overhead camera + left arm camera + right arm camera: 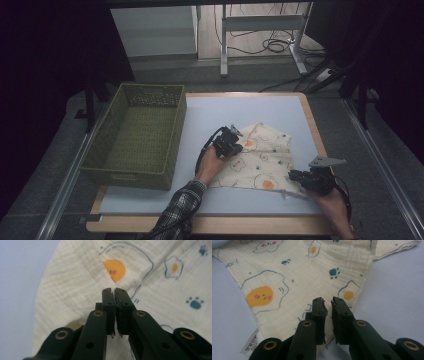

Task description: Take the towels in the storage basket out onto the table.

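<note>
We have the left gripper (235, 139) fingers pinched shut on the cloth (260, 160), right gripper (300, 179) fingers near-closed at its corner; fold unfinished, basket (131, 176) empty.

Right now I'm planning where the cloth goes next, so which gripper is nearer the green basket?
Left. The left gripper is on the cloth near its upper left part, just right of the green basket. The right gripper is at the cloth's near right corner, farther away.
</note>
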`<move>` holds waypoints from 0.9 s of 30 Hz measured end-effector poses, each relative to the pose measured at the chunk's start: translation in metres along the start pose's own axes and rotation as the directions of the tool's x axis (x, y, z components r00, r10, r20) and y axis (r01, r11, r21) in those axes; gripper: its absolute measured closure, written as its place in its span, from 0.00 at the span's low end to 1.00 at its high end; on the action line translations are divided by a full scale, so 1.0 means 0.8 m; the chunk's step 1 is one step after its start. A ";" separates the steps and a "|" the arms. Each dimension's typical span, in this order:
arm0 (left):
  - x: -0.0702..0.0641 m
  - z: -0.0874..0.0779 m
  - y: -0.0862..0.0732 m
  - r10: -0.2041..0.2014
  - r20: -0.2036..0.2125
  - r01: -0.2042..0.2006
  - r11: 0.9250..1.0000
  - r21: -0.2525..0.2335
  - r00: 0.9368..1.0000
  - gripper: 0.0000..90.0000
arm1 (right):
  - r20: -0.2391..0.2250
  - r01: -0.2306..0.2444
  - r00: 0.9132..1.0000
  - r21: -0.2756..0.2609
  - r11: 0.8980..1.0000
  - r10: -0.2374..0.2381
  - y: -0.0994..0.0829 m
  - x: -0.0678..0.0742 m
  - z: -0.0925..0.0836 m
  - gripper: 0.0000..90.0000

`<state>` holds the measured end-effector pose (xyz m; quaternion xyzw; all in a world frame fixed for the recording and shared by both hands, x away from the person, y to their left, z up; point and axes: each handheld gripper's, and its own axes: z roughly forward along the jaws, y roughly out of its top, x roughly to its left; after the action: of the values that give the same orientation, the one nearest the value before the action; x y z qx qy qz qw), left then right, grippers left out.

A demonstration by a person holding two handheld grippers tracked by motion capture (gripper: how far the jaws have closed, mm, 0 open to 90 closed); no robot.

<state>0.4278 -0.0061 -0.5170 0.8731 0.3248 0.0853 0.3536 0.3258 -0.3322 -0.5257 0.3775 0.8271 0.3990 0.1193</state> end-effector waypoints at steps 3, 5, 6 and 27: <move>0.008 -0.013 0.010 -0.002 -0.024 0.002 1.000 -0.030 1.000 0.98 | -0.003 0.000 1.000 0.001 1.000 0.000 0.000 0.000 0.000 0.88; 0.018 -0.026 0.020 -0.015 -0.047 0.012 0.998 -0.057 0.999 0.98 | -0.006 -0.001 1.000 0.001 1.000 0.001 0.000 0.001 0.000 0.88; 0.025 -0.033 0.025 -0.025 -0.064 0.020 0.997 -0.072 0.998 0.98 | -0.008 -0.001 1.000 0.000 1.000 0.001 0.000 0.000 0.000 0.88; 0.019 -0.057 -0.020 -0.113 -0.152 0.095 0.988 -0.122 0.982 0.32 | 0.070 0.004 0.998 -0.035 0.999 -0.002 0.056 -0.027 -0.022 0.80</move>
<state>0.4143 0.0372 -0.4954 0.8237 0.3915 0.1542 0.3801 0.3557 -0.3400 -0.4829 0.3879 0.8157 0.4000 0.1553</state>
